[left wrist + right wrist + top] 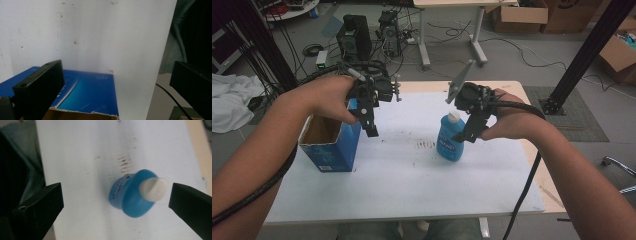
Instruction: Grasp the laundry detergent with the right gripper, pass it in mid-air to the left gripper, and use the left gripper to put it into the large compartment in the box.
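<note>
A blue bottle (450, 139) with a white cap (153, 189) stands upright on the white table (412, 185), a little right of the middle, and an open blue box (331, 142) stands well to its left near the table's left edge. The right gripper (472, 127) hangs just above the bottle with its jaws spread wide; in the right gripper view the cap sits close to one jaw and far from the other, so the bottle is off-centre in the gap. The left gripper (369, 117) hovers over the near-right edge of the box, jaws also wide and holding nothing. The work in hand looks like picking up the bottle, probably to put it in the box. The main risk is that off-centre line-up: if the jaws close from here, the nearer one would likely meet the cap first and push the bottle sideways, tipping it or sliding it across the smooth surface before the far jaw arrives. A grip on the small cap alone could also slip, since the rounded shoulder gives little purchase. Centring first and taking the body lower down would be safer.
</note>
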